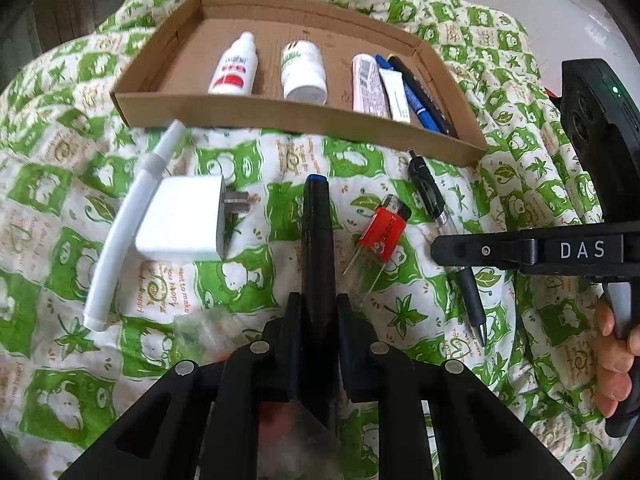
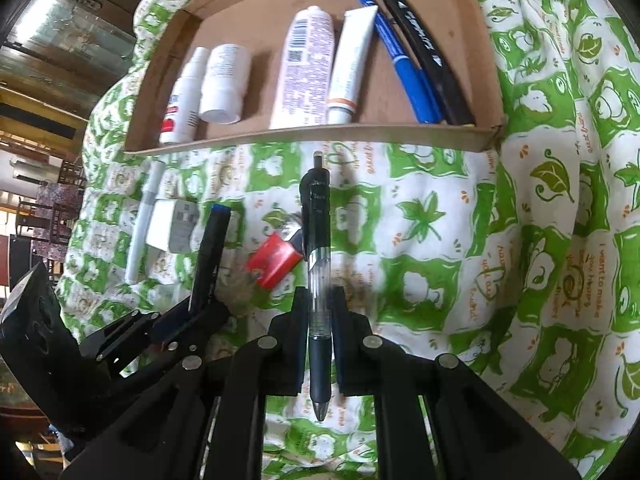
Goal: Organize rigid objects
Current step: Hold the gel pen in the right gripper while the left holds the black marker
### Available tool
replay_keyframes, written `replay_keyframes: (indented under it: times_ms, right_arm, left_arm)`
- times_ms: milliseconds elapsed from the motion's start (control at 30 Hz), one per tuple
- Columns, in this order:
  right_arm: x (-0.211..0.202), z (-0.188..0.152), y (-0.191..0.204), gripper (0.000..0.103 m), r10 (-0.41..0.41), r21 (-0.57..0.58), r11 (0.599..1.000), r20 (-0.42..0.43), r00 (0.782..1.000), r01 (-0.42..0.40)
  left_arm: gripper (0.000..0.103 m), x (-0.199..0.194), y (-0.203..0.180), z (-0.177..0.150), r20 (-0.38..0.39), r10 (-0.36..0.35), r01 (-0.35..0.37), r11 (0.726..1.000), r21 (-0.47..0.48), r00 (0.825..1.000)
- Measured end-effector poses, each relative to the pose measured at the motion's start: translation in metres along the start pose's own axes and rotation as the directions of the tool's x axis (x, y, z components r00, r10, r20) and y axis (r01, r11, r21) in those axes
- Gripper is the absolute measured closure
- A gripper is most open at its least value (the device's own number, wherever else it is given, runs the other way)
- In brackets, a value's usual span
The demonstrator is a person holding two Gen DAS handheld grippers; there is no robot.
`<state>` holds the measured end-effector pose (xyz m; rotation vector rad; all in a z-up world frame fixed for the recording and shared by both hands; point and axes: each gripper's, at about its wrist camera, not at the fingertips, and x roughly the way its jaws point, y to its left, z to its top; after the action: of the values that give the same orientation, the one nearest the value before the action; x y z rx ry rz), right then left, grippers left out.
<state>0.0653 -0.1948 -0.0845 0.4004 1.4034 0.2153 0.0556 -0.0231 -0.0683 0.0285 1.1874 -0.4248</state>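
On the green quilt (image 1: 400, 312) lies a shallow cardboard tray (image 1: 280, 114), already holding two bottles, two tubes and two pens, with a white charger (image 1: 180, 220), a white marker (image 1: 132, 216) and a red lighter (image 1: 384, 232) loose in front of it. Both grippers point steeply down at the quilt, side by side. The left gripper (image 1: 318, 312) is clamped narrow on a black marker (image 1: 316, 232); the right gripper (image 2: 320, 312) pinches a clear pen (image 2: 318, 280) near its rubber grip, though whether either is lifted clear of the cloth is hard to judge. The pen could pivot or slip, since it is a thin, smooth barrel held at one point. With the hands this close, the grippers could also knock together on the way to the tray.
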Motion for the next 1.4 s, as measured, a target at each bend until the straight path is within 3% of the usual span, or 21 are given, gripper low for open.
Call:
replay_keyframes:
  times_ms: [367,1100,1400]
  right_arm:
    - [-0.009,-0.001,0.004,0.092,0.010,-0.015,1.000,0.026,1.000,-0.009]
    - [-0.022,0.001,0.000,0.092,0.031,-0.014,0.999,0.057,0.998,-0.030]
    - [-0.062,0.018,-0.030,0.092,0.096,0.086,0.990,0.156,0.983,-0.111]
  left_arm:
    - [0.087,-0.011,-0.004,0.000,0.057,0.065,-0.067,0.997,0.039,0.996]
    - [0.087,-0.020,-0.002,0.006,0.110,0.085,-0.087,0.996,0.014,0.990]
    - [0.087,-0.027,0.004,0.008,0.129,0.083,-0.083,0.997,-0.005,0.988]
